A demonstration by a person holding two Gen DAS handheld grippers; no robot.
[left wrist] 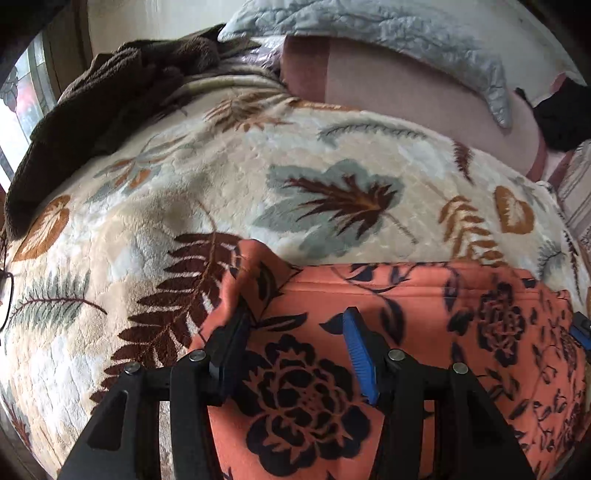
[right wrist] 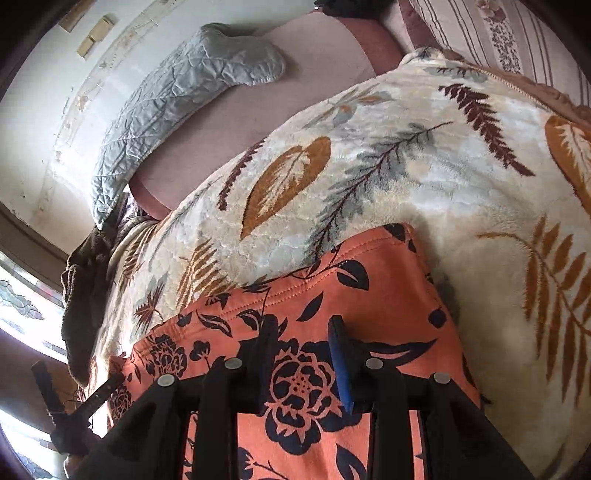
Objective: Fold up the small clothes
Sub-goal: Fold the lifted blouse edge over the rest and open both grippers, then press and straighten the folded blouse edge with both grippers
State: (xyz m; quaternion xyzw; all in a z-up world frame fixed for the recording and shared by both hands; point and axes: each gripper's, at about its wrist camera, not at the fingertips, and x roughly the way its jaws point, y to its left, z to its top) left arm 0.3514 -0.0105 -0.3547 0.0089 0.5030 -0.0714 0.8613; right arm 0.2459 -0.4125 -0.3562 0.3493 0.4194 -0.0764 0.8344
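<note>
Floral garment flat on the leaf-patterned blanket, quilted pillow behind.

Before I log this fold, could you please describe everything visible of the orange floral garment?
The orange garment with dark navy flowers and leaves looks like soft woven cloth with a stitched hem along its far edge. It lies mostly flat on the cream leaf-patterned fleece blanket, one corner slightly lifted. The left gripper and right gripper stand open over it.
</note>
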